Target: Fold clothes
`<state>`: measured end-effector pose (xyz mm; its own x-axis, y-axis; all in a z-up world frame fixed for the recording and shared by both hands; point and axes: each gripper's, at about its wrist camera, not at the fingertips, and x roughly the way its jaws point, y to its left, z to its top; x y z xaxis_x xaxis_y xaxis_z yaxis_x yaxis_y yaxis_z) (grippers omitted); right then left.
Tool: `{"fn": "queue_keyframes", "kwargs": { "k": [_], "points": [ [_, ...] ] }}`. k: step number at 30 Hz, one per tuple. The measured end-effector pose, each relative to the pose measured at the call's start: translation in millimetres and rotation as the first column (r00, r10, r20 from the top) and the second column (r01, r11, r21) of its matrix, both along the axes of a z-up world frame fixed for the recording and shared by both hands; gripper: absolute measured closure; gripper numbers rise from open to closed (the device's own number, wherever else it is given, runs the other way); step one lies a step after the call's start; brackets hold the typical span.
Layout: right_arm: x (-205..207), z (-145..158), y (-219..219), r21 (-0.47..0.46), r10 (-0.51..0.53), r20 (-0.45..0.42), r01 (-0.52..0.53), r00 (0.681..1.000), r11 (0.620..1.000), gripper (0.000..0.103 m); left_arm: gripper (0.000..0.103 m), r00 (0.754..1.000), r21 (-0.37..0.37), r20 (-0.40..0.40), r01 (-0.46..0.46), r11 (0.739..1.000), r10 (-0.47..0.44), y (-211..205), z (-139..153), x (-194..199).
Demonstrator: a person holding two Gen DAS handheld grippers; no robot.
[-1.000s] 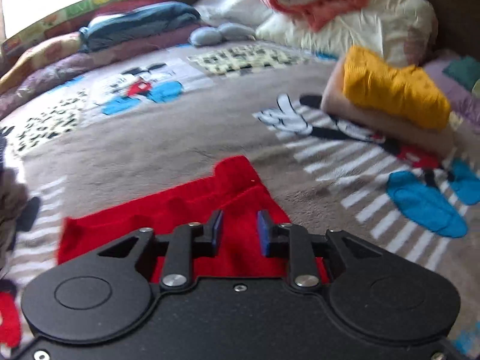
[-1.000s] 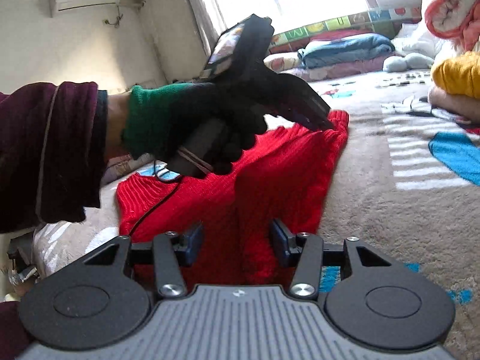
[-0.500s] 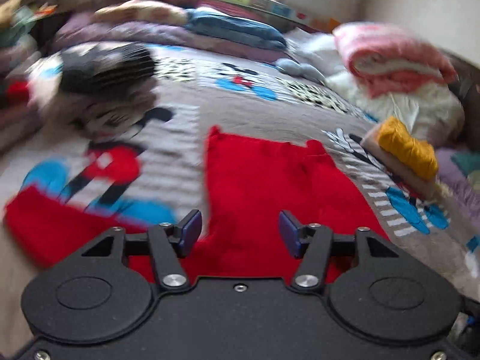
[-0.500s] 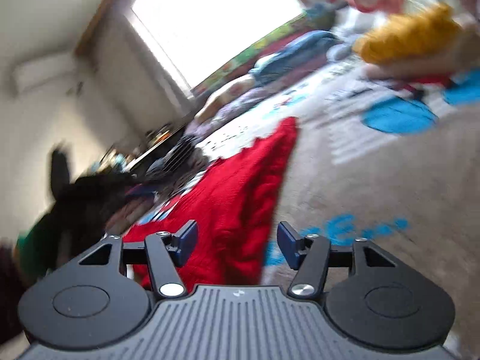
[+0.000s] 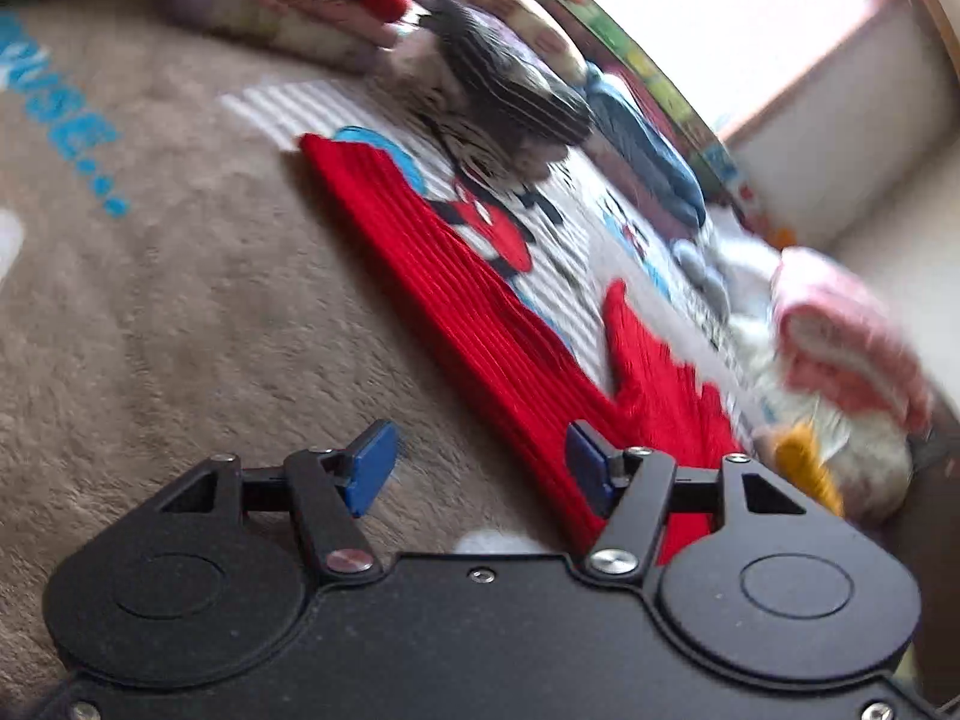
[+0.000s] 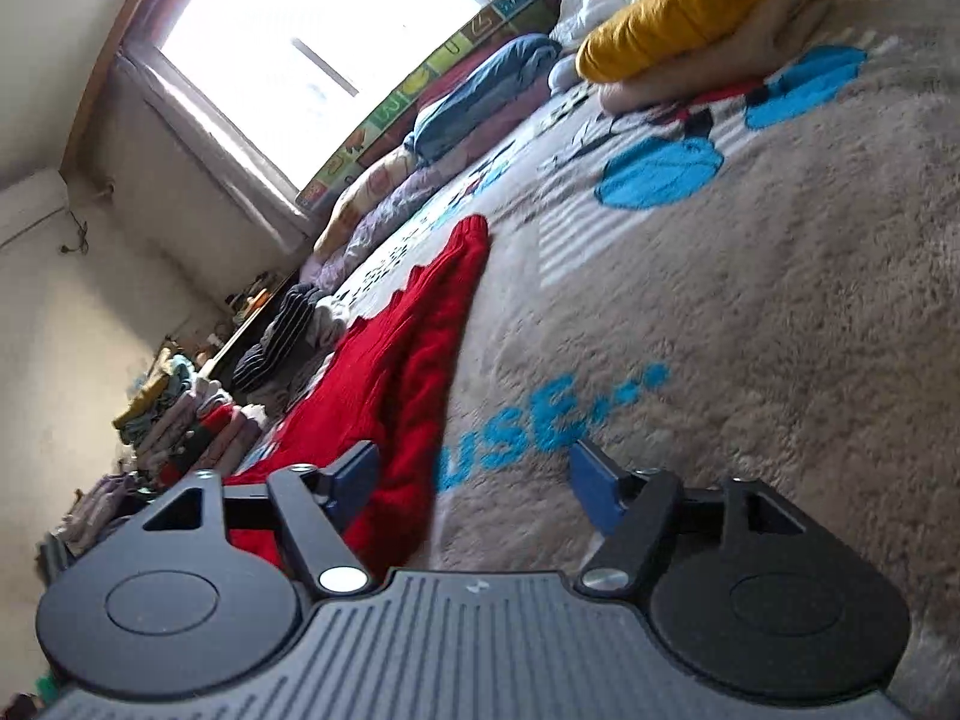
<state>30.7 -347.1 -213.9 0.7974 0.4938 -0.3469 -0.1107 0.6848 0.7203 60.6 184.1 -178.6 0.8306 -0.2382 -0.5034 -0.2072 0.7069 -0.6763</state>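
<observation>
A red knitted sweater (image 5: 480,312) lies flat on the beige cartoon blanket (image 5: 180,300), one long ribbed part running away from me. My left gripper (image 5: 480,468) hovers low at the sweater's near end. Its jaws are opening, and only blanket and the sweater's edge by the right pad (image 5: 585,474) show between them. In the right wrist view the red sweater (image 6: 408,348) stretches away on the left. My right gripper (image 6: 474,486) is low over the blanket (image 6: 750,330), jaws opening wide. The sweater's near edge lies just inside the left pad (image 6: 357,477), and nothing is gripped.
A folded yellow garment (image 6: 678,18) rests on a beige one at the far right. A dark striped garment (image 5: 504,96) lies beyond the sweater. Stacks of folded clothes (image 6: 180,420) sit at the left edge. A pink blanket roll (image 5: 840,348) and pillows line the back.
Both grippers have opened wider and rolled. The left one swung away from the sweater's middle to its near edge. The gloved hand with the left gripper has left the right wrist view.
</observation>
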Motion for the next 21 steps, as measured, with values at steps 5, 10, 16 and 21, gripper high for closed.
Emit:
{"fn": "queue_keyframes", "kwargs": {
  "k": [5,10,16,21],
  "points": [
    [-2,6,14,-0.01,0.092,-0.014,-0.093,0.996,0.996,0.0,0.042,0.998,-0.078,0.007,-0.065,0.995,0.065,15,-6,10],
    [-10,7,11,0.034,0.091,-0.028,-0.09,0.995,0.995,0.002,0.05,0.992,-0.124,-0.007,-0.124,0.984,0.124,30,-10,31],
    [-17,2,-6,0.122,0.008,-0.041,-0.003,0.999,0.993,0.029,0.061,0.985,-0.138,-0.014,-0.173,0.975,0.173,40,-12,57],
    [-15,-1,-7,0.131,-0.01,-0.031,0.014,0.999,0.991,0.031,0.086,0.982,-0.092,-0.024,-0.189,0.978,0.188,39,-10,77]
  ]
}}
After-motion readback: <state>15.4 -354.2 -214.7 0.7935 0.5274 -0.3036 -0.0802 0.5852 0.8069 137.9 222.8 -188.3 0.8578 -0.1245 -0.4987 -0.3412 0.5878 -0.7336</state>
